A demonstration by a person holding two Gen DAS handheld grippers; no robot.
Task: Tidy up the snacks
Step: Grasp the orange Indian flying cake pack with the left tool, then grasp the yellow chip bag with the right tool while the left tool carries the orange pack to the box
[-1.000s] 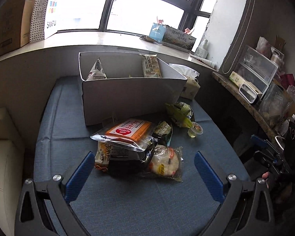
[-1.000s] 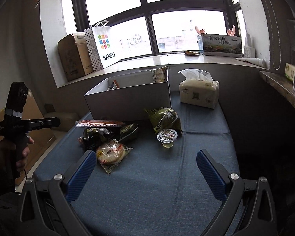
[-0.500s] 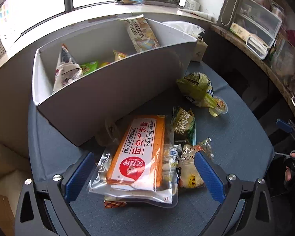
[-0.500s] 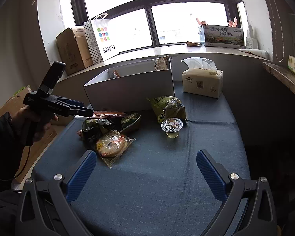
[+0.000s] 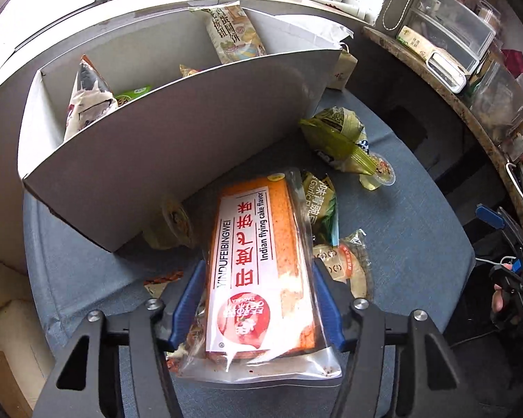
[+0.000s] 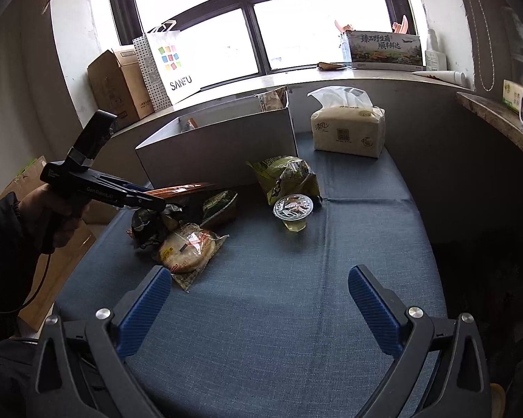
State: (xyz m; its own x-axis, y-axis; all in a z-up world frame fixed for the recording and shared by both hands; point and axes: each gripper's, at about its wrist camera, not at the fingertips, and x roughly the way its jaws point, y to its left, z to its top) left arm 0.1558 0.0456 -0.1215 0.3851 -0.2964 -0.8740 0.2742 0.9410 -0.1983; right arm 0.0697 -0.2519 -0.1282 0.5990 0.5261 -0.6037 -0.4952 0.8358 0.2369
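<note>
My left gripper [image 5: 258,278] is shut on the orange Indian flying cake pack [image 5: 258,264], its blue pads pressing both long sides above the snack pile. The pack also shows edge-on in the right wrist view [image 6: 184,188], held by the left gripper [image 6: 150,202]. A grey cardboard box [image 5: 177,132] with several snacks inside stands just behind. Loose on the blue cushion lie a round bun pack [image 6: 186,249], a green chip bag [image 6: 289,177], a jelly cup [image 6: 293,209] and a garlic pea packet [image 5: 319,198]. My right gripper [image 6: 258,299] is open and empty over bare cushion.
A tissue pack [image 6: 348,132] sits to the right of the box. The windowsill holds a cardboard carton [image 6: 116,83], a SANFU paper bag [image 6: 171,66] and a printed box [image 6: 383,50]. A cluttered stone shelf [image 5: 477,80] runs along the right.
My left gripper moved forward and down over the pile and closed on the flying cake pack. The right gripper stayed open and almost still.
</note>
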